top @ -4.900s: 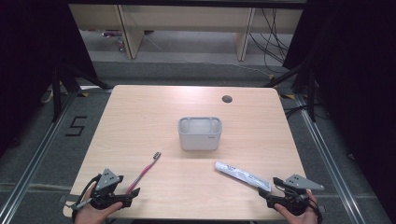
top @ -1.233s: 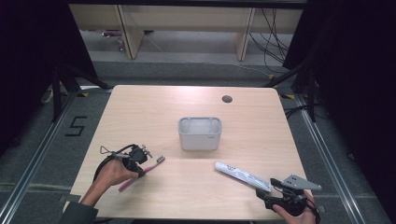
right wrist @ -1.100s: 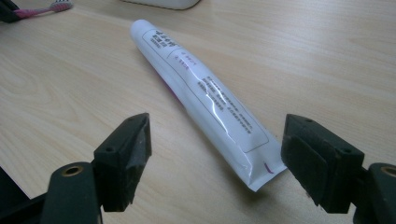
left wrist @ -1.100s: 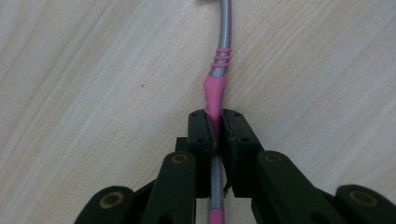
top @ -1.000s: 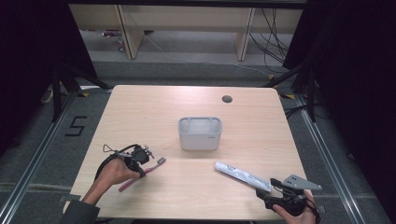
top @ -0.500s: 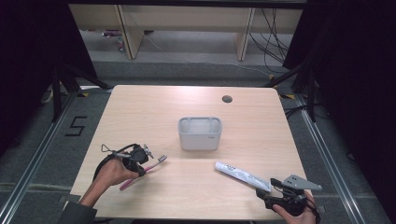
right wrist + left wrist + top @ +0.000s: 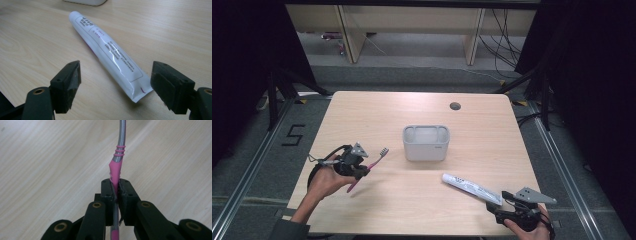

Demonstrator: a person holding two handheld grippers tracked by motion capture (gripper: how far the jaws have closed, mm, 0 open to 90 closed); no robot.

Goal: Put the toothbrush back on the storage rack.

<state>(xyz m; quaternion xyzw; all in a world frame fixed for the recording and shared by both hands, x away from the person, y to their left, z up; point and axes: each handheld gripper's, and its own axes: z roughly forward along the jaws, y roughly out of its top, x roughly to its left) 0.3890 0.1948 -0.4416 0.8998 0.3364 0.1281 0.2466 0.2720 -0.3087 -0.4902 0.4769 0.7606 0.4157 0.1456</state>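
Toothbrush (image 7: 367, 169), light, stiff and slim, sits pinched at its pink grip in the fully closed left claw (image 7: 362, 171), left of the grey holder (image 7: 426, 143); right claw (image 7: 115, 82) gapes empty by the toothpaste tube (image 7: 110, 52).

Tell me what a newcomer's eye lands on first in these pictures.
First, the pink toothbrush, clamped in the left gripper above the table's near-left part, bristle end aimed toward the middle. Next, the grey holder standing at the table's centre. Then the white toothpaste tube lying flat near the front right, just ahead of the open right gripper.
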